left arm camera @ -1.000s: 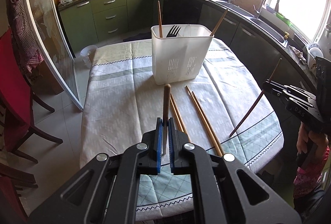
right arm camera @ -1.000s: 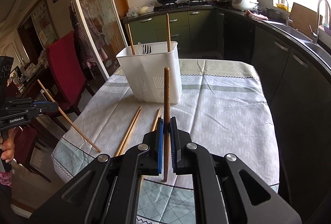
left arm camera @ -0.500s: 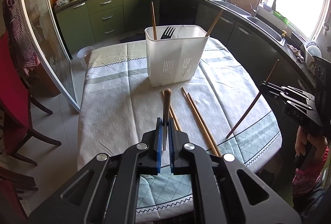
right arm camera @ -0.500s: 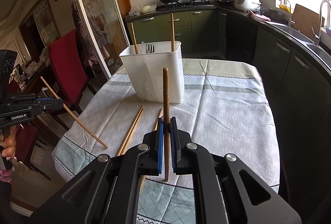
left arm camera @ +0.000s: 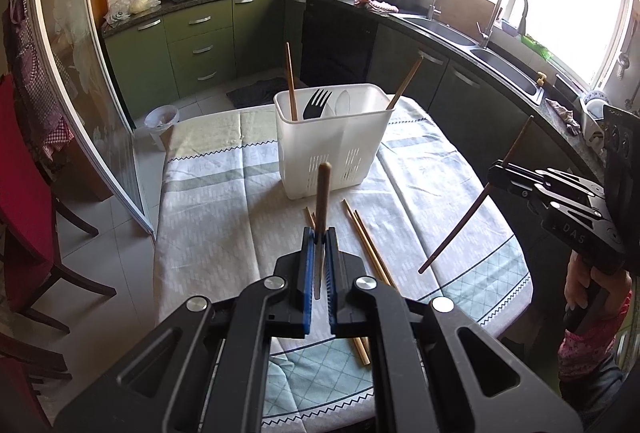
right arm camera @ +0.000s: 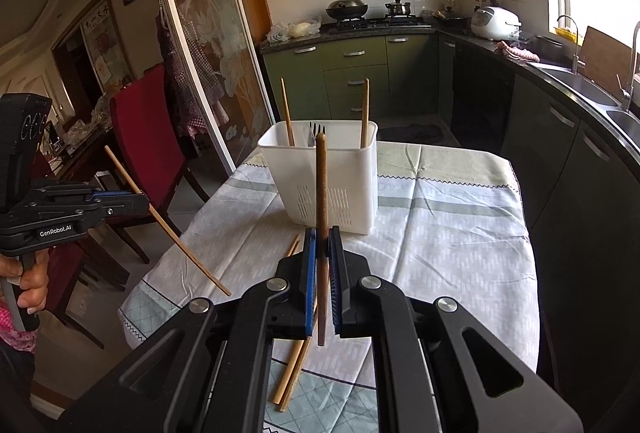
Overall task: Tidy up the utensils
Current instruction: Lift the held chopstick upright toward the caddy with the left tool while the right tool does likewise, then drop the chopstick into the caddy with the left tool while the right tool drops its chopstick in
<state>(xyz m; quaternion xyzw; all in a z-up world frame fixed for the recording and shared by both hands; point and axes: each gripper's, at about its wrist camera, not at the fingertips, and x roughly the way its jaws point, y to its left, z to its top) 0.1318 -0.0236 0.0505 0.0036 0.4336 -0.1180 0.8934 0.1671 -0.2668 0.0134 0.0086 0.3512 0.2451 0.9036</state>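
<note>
Chopsticks: each tool, left (left arm camera: 319,237) and right (right arm camera: 322,239), is clenched on one, clear of the worktop (left arm camera: 224,201). Next: probably tip both into the caddy (left arm camera: 332,149).

Chopsticks: two in holder (left arm camera: 291,80), two gripped (left arm camera: 322,193), four on table (left arm camera: 366,241); one fork (left arm camera: 317,103); one holder (left arm camera: 332,149)
</note>
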